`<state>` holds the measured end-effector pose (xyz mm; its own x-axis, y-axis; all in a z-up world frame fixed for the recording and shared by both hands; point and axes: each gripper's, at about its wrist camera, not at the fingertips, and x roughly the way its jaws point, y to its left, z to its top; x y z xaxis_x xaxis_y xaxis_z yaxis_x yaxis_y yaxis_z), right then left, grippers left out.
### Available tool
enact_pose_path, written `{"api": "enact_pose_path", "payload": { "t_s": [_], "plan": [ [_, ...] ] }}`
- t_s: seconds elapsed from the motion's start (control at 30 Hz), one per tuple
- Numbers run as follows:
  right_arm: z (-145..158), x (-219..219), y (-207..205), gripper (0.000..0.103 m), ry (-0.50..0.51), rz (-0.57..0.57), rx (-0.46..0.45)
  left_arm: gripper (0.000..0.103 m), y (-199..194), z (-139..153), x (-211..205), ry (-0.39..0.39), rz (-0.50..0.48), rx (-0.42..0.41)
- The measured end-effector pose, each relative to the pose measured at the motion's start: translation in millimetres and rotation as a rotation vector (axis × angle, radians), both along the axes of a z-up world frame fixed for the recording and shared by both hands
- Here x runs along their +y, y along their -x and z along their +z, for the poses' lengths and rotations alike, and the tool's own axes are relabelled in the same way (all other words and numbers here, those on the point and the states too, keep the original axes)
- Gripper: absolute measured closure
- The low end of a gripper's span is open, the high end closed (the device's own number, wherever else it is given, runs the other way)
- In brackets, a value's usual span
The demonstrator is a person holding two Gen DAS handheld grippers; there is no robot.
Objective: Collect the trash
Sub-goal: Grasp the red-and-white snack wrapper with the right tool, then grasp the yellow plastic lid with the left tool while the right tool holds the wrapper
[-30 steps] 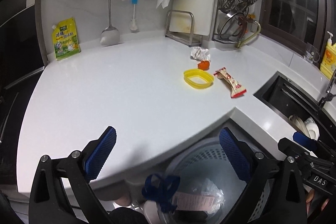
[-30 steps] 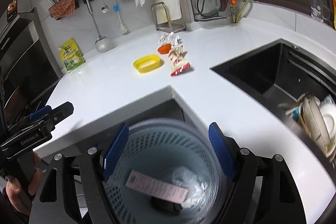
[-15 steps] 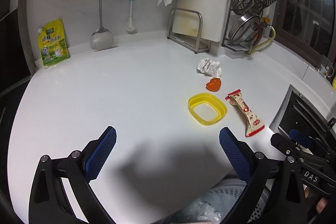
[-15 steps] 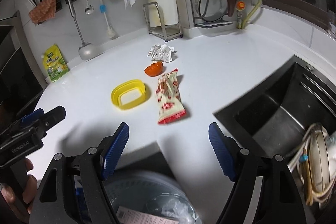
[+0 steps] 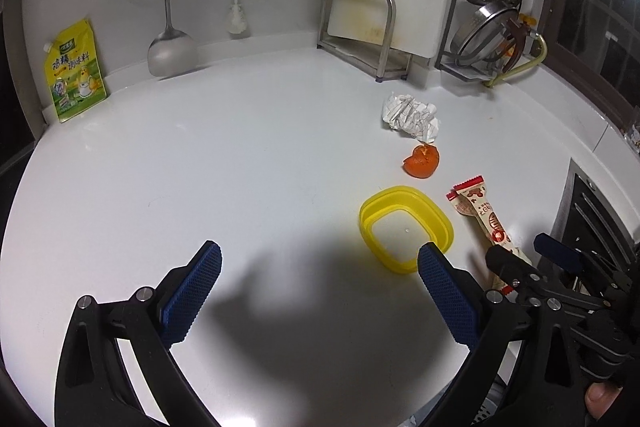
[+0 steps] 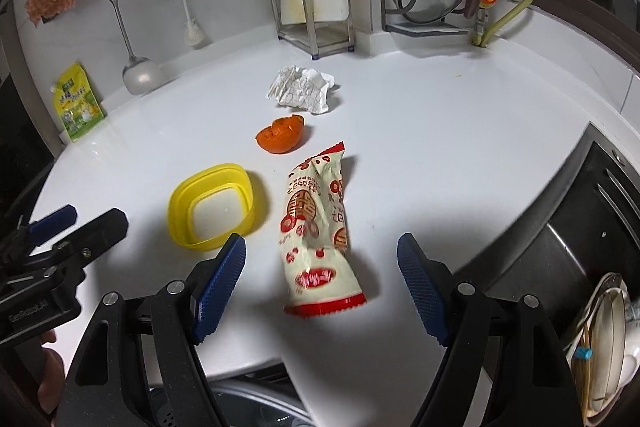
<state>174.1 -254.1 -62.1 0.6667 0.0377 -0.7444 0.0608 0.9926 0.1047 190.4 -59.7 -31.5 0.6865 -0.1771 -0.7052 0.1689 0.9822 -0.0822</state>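
Lying on the white bench point(image 6: 460, 131), four loose items of trash, all placed here relative to the yellow ring point(image 6: 214, 207):

- Snack wrapper point(image 6: 318, 227) — just beside the ring, on the sink side, flat, its red crimped end nearest the camera.
- Orange peel point(image 6: 280, 137) — just beyond the ring, toward the wall.
- Crumpled paper point(image 6: 302, 89) — beyond the peel, farther from the ring.
- Yellow ring itself — an open plastic rim, flat on the bench.

Right claw point(image 6: 322, 279): spread wide, empty, straddling the wrapper's near end. Left claw point(image 5: 320, 297): spread, empty, over bare bench on the ring's near side.

Step in hand, as judged: taking the wrapper. Lower until both pads bracket the crimped end, then close low — thin film slips if pinched high.
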Motion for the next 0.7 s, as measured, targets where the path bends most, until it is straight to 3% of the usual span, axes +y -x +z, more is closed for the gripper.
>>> {"api": "enact_pose_path", "payload": {
  "t_s": [0.2,0.43,0.5,0.7],
  "plan": [
    [-6,-3,-12,0.029,-0.001,-0.007,0.025,0.006,-7,-2,-6,-0.009,-0.003,0.009],
    [-13,-10,-19,0.064,-0.039,0.01,0.054,0.006,-11,-7,-18,-0.013,-0.018,0.032],
    [-12,-15,-18,0.068,-0.053,0.003,0.048,0.006,-12,-8,-23,-0.013,-0.019,0.038],
    [-5,-35,-11,0.069,-0.089,-0.042,0.017,0.006,-15,-14,-41,-0.006,-0.037,0.071]
  ]
}}
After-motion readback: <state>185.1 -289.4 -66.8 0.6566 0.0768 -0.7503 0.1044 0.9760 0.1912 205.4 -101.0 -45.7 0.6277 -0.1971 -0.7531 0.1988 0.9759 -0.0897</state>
